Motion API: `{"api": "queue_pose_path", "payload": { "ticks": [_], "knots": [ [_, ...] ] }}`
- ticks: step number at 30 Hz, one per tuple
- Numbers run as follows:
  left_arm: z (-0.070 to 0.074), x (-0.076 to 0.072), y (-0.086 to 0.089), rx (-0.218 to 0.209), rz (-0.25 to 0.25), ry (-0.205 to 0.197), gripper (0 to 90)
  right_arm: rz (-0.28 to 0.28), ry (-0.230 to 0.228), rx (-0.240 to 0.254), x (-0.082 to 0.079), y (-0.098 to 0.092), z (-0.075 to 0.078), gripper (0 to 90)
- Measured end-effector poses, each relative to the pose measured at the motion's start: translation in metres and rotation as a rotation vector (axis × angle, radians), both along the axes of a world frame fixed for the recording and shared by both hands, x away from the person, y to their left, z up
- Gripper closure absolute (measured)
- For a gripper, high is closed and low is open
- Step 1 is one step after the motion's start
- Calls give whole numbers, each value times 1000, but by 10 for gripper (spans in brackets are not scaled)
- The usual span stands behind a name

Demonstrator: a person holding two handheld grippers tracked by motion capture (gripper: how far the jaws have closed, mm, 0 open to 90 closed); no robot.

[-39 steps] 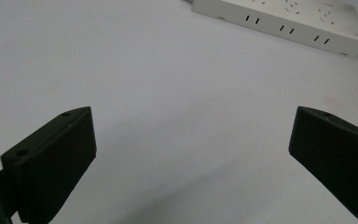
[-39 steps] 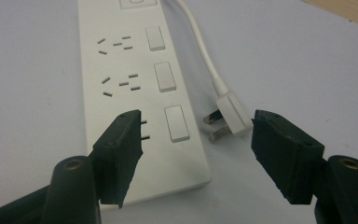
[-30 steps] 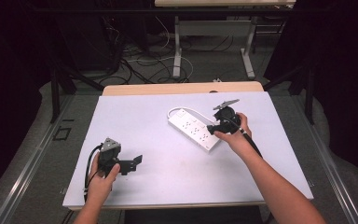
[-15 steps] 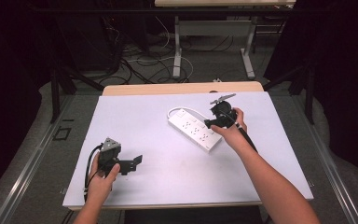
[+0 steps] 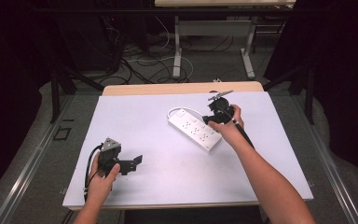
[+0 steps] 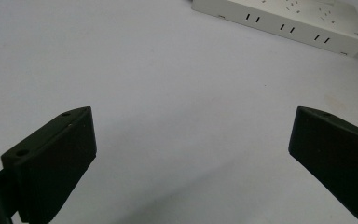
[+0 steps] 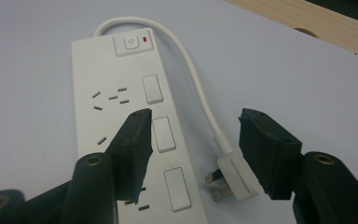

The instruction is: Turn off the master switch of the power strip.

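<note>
Hovering half open and just now narrowing, the right gripper (image 7: 193,126) straddles the plug (image 7: 233,175) lying beside the power strip (image 7: 121,116) on the tabletop (image 5: 144,121); light, rigid, slippery plastic, best pinched across its flat sides.

White power strip (image 5: 195,129) lies flat on the white table (image 5: 168,177), angled diagonally — sockets face up, rocker switch with red indicator at its far end. Its short cable (image 7: 198,88) loops back; plug (image 7: 233,175) rests beside the strip, unplugged.

power strip (image 6: 284,21) cut off above.
</note>
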State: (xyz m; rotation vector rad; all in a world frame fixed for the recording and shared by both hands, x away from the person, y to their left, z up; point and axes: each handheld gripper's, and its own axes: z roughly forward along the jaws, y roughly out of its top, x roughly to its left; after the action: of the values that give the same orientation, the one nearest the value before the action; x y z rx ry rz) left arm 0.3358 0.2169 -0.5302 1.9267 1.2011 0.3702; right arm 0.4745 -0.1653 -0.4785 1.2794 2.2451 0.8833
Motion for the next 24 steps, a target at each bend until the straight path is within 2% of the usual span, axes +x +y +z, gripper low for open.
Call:
{"api": "queue_pose_path", "payload": {
  "ticks": [9,11,16,19,20,21,23,24],
  "knots": [
    [-1,1,1,-1,1,-5,10,-1,-6,1,7,3,1,504],
    [0,0,1,2,-1,0,10,-6,13,2,8,5,2,529],
    [0,1,1,5,-4,-2,10,-7,12,-2,11,8,3,578],
    [-1,1,1,-1,3,-7,10,-4,8,-6,14,10,2,626],
    [-1,1,1,-9,9,-7,10,0,18,-6,15,13,1,669],
    [-1,1,1,-12,10,-8,10,0,18,-6,15,13,1,669],
    [-1,1,3,5,-1,-3,10,13,15,-15,16,15,1,739],
    [-1,1,3,10,-1,-2,10,13,15,-15,16,15,1,739]
  ]
}}
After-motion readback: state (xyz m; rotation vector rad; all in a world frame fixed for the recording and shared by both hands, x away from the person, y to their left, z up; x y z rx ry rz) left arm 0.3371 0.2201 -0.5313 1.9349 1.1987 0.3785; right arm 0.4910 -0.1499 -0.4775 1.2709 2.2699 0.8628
